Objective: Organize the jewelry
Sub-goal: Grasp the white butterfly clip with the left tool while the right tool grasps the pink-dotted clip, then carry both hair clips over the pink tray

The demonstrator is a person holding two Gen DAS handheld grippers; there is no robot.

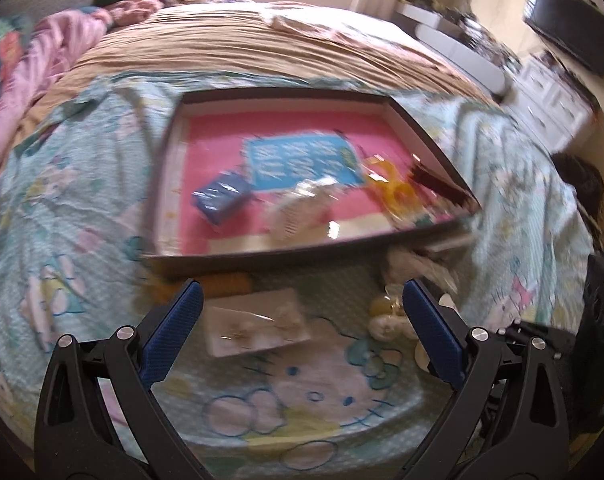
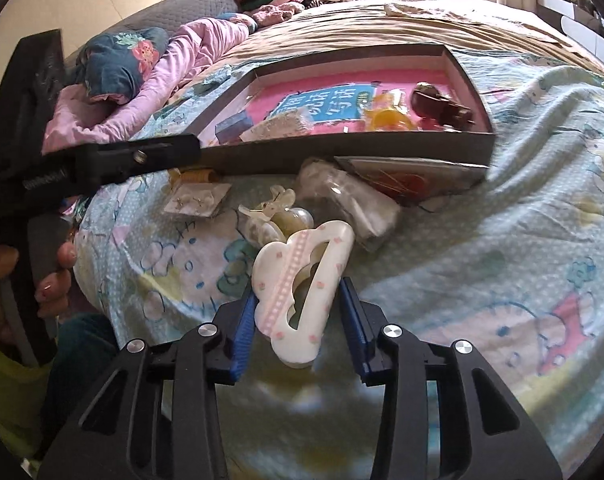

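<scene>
My right gripper is shut on a white cloud-shaped hair claw with pink dots, tilted between the blue pads above the bedspread. Just beyond it lie pale translucent clips, an earring card and a clear plastic bag. My left gripper stands open and holds nothing, its fingers either side of the same earring card. The pale clips lie by its right finger. Behind them is a dark tray with a pink book inside.
The tray holds a blue box, a white beaded piece, a yellow clip and a brown clip. A flat packet leans on its front wall. A hand grips the other tool at the left.
</scene>
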